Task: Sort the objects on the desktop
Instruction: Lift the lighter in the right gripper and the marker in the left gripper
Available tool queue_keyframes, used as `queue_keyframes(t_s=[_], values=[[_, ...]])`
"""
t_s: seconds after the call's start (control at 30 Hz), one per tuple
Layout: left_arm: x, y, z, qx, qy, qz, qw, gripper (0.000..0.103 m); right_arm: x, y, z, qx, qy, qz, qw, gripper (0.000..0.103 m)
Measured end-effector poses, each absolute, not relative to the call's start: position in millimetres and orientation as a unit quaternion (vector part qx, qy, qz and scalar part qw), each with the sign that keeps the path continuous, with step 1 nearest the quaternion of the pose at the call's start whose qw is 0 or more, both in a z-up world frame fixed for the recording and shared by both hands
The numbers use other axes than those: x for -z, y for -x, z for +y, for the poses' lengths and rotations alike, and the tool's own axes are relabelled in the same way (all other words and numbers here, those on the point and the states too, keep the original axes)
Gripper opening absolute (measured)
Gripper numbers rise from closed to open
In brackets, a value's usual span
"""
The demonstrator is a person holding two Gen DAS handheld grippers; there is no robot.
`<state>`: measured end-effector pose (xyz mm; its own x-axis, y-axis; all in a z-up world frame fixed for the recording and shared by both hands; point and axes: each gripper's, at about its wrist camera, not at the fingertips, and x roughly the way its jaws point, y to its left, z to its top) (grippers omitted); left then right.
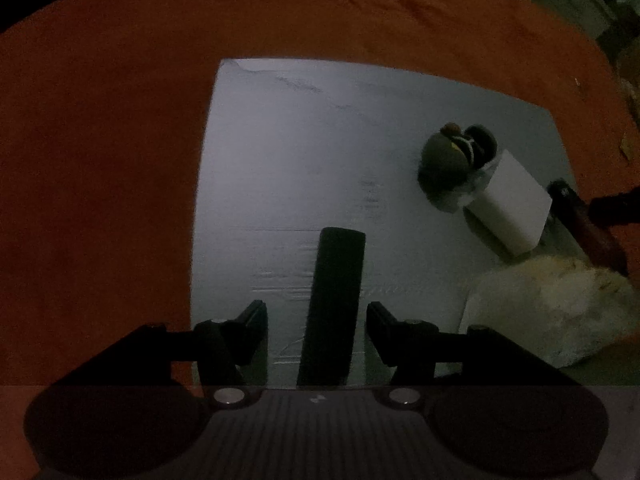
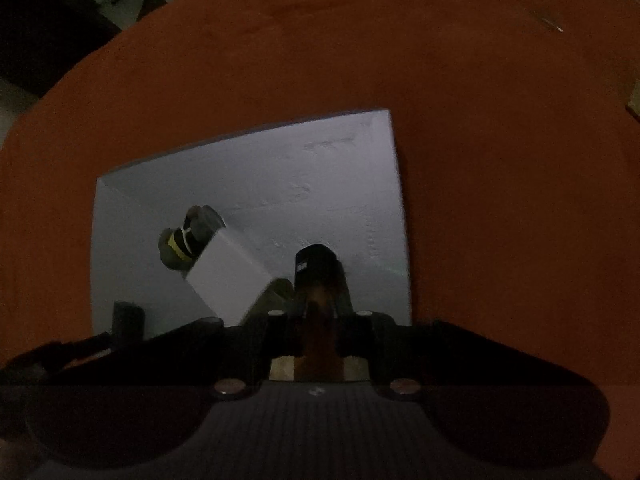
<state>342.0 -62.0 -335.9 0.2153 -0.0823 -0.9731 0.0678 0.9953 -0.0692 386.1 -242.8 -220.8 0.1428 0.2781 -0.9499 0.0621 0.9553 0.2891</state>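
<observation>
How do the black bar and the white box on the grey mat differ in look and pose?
The black bar is long and slim; the white box is shorter and blocky. The bar lies alone between the fingers of the open left gripper, untouched; the box lies slantwise next to a dark round toy. Both rest on the grey mat.

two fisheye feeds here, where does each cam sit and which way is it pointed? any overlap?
Left wrist: on the left hand-held gripper, looking steeply down at the pale grey mat; its own open fingers flank a long black bar.
Right wrist: on the right hand-held gripper, also looking steeply down; fingers shut on a dark brown-bodied object.
Shared: the mat, the orange tablecloth, the white box and the dark green round object beside it.
</observation>
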Motion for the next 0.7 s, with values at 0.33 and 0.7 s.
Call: queue_keyframes(t_s=[0.33, 0.7], values=[[337.2, -341.8, -76.0, 0.051, -0.015, 0.618, 0.785, 0.042, 224.4, -371.7, -224.0, -0.068, -0.060, 0.639, 0.764, 0.024], [335.9, -349.6, -64.2, 0.040, 0.006, 0.611, 0.790, 0.022, 235.1, -376.5, -203.8, -0.060, -0.030, 0.626, 0.777, 0.032]])
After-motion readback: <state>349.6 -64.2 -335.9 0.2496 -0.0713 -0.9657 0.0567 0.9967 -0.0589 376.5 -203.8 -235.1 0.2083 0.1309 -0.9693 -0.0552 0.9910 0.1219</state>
